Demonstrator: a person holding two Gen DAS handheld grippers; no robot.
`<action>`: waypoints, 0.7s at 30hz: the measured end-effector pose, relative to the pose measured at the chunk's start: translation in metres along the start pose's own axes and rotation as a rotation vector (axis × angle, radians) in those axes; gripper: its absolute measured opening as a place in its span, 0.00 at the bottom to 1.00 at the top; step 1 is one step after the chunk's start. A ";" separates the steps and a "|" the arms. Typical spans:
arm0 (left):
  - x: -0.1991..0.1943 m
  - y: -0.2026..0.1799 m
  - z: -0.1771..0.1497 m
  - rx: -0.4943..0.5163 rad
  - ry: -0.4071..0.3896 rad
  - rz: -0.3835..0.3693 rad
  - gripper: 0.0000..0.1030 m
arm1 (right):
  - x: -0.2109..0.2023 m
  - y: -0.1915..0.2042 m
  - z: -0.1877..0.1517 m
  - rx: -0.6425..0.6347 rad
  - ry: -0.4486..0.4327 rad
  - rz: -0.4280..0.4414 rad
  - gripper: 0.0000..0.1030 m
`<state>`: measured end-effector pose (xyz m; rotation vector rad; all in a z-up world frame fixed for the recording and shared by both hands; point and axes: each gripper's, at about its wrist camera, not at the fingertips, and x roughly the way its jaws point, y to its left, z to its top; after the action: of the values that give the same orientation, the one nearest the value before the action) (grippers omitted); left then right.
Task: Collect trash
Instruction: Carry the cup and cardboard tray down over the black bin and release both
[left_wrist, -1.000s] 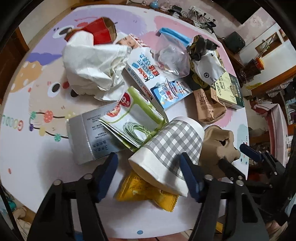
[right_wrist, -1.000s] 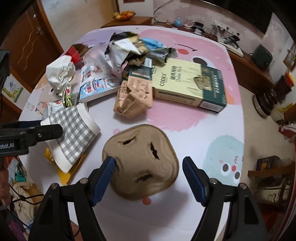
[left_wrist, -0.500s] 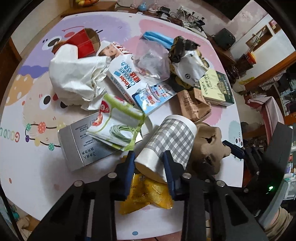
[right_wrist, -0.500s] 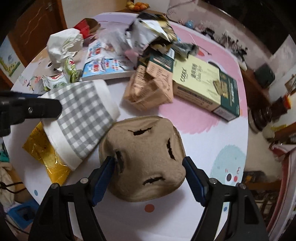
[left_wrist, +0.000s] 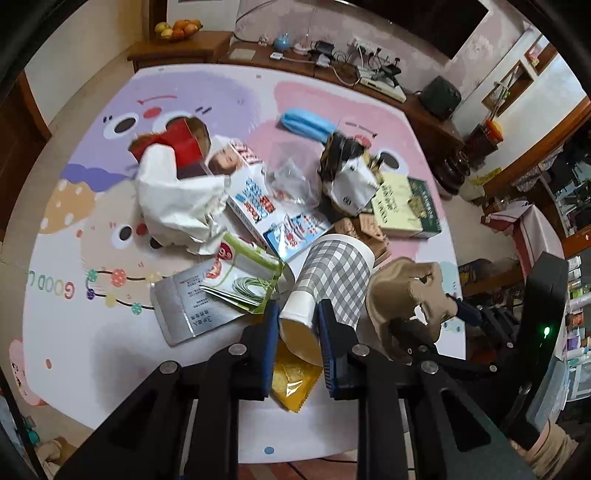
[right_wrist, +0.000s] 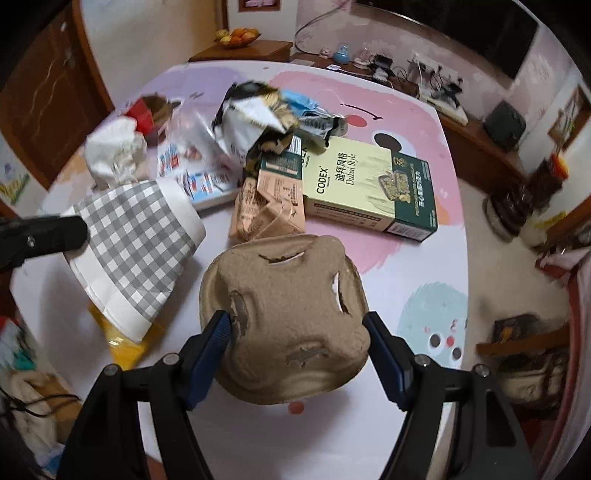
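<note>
Early stage: two items grabbed, most of the trash is on the table (left_wrist: 74, 354), none binned in view.

Left gripper (left_wrist: 297, 345), lower centre of its frame: jaws closing on the checked paper cup (left_wrist: 332, 280), pads pinching its narrow end, cup squashed.

Right gripper (right_wrist: 297, 354), bottom centre: clamped around the brown pulp cup carrier (right_wrist: 291, 314), torn at the slots.

Remaining: white crumpled bag (left_wrist: 177, 199), blue-white box (left_wrist: 266, 210), green-yellow carton (right_wrist: 369, 192), yellow wrapper (left_wrist: 293, 380).
</note>
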<state>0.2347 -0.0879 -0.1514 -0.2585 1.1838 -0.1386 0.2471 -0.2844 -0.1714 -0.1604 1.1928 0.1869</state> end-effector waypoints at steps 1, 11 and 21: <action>-0.010 0.003 -0.001 0.000 -0.009 0.000 0.18 | -0.003 -0.005 0.002 0.027 0.002 0.028 0.71; -0.094 0.020 -0.033 0.042 -0.098 0.017 0.18 | -0.062 0.028 -0.013 0.072 -0.059 0.096 0.71; -0.166 0.060 -0.118 0.202 -0.115 -0.004 0.18 | -0.130 0.101 -0.076 0.177 -0.123 0.061 0.71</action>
<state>0.0620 -0.0047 -0.0604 -0.0893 1.0466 -0.2423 0.1084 -0.2111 -0.0801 0.0420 1.0864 0.1413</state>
